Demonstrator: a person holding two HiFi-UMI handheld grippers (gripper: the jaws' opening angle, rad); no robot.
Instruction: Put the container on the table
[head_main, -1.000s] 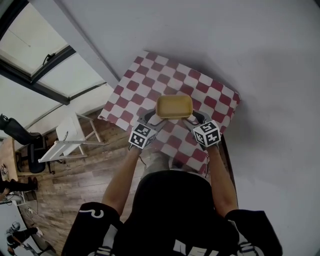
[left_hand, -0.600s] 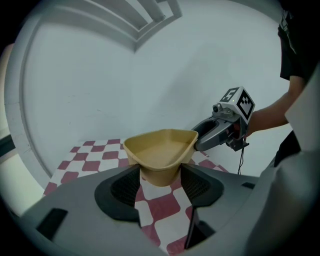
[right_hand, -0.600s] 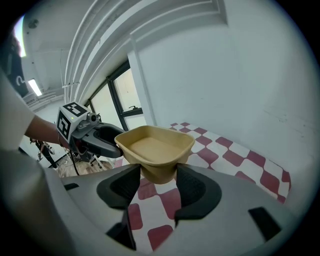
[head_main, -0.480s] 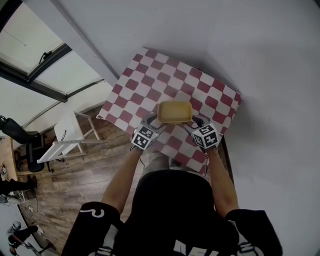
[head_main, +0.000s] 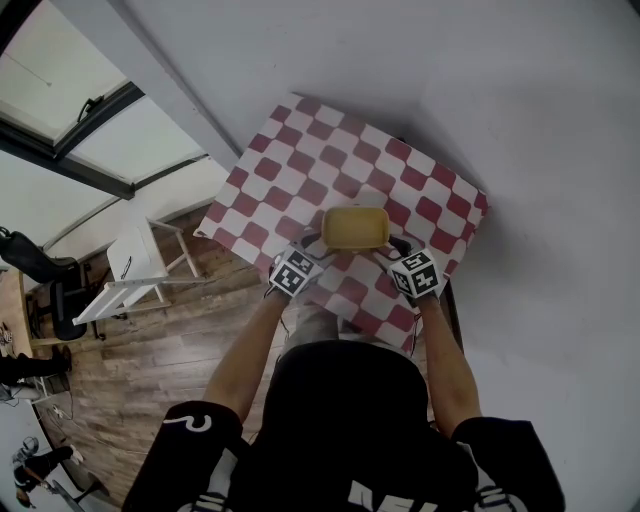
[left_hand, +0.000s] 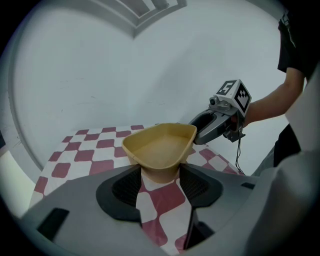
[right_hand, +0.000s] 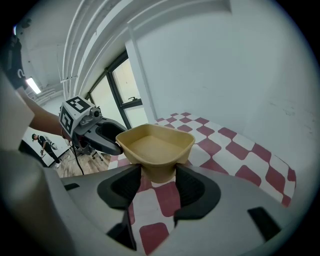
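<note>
A yellow, open, empty container (head_main: 355, 228) hangs low over the red-and-white checked table (head_main: 300, 170), near its front edge. My left gripper (head_main: 318, 245) grips its left near corner and my right gripper (head_main: 392, 247) its right near corner. In the left gripper view the container's corner (left_hand: 160, 147) sits between the dark pads (left_hand: 127, 187), which press on it as the jaws close. The right gripper view shows the same: the container (right_hand: 156, 145) is wedged between the pads (right_hand: 192, 186), jaws closing. I cannot tell whether its base touches the cloth.
The table stands against a white wall (head_main: 480, 90). To its left, on the wooden floor (head_main: 150, 370), is a white folding stand (head_main: 135, 275). Large windows (head_main: 60, 120) fill the far left. My torso is just behind the table's front edge.
Both grippers have sunk together toward the table, carrying the container down with them. The hold on it has stayed the same.
</note>
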